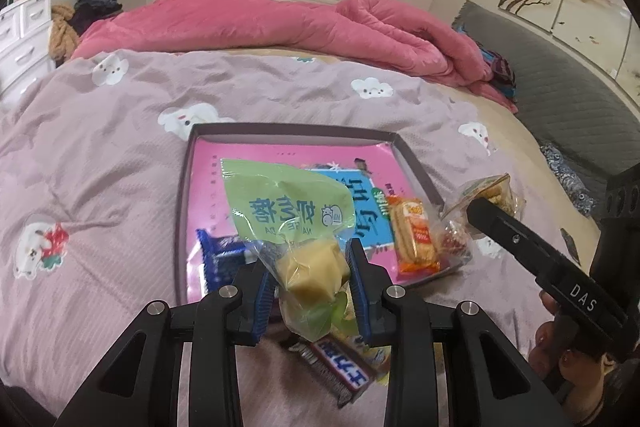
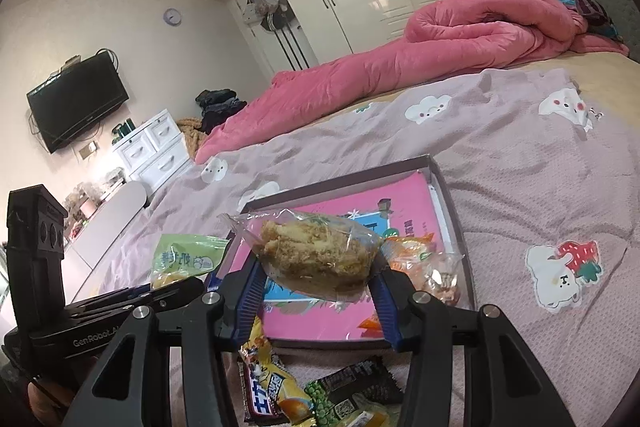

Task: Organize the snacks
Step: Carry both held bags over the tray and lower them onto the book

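My left gripper (image 1: 312, 273) is shut on a green-topped clear bag of pale yellow candy (image 1: 296, 227), held above the near edge of the box. My right gripper (image 2: 318, 285) is shut on a clear bag with a crumbly brown cake (image 2: 316, 253), held over the box's near side. The shallow dark box (image 1: 416, 163) lies on the bed with a pink book inside. An orange biscuit pack (image 1: 412, 235), a small clear red snack bag (image 1: 454, 241) and a blue pack (image 1: 220, 259) lie in it. In the right wrist view the green bag (image 2: 186, 259) shows at left.
Loose snacks lie on the lilac sheet before the box: a brown bar (image 1: 340, 369), a yellow-orange pack (image 2: 272, 383) and a green-black pack (image 2: 352, 391). A pink duvet (image 1: 280, 23) is heaped at the far side. A grey headboard (image 1: 560, 95) stands at right.
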Tool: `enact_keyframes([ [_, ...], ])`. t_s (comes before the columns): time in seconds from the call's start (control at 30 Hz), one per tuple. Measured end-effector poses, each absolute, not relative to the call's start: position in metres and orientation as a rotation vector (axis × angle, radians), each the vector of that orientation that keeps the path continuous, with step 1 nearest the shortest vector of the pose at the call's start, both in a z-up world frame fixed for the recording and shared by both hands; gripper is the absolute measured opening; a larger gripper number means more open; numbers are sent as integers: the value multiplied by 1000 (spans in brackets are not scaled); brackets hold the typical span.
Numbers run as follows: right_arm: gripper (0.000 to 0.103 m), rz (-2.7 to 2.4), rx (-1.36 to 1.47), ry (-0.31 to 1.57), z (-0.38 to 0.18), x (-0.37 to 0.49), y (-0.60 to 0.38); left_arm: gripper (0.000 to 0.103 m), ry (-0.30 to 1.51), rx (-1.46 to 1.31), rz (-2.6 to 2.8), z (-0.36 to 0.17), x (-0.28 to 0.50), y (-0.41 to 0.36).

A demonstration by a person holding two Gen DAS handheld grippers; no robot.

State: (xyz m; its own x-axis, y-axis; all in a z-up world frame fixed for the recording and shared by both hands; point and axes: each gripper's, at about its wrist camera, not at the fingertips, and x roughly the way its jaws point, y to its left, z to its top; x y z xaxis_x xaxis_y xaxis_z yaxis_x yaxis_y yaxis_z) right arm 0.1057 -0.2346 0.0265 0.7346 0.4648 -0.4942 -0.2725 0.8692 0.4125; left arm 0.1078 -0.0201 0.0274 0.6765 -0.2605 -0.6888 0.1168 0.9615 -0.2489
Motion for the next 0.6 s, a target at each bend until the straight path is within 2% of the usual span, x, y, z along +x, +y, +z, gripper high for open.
enact_keyframes([
  [0.6, 50, 378, 327, 631, 27, 125, -243, 35, 817, -238, -257, 24, 152, -22],
])
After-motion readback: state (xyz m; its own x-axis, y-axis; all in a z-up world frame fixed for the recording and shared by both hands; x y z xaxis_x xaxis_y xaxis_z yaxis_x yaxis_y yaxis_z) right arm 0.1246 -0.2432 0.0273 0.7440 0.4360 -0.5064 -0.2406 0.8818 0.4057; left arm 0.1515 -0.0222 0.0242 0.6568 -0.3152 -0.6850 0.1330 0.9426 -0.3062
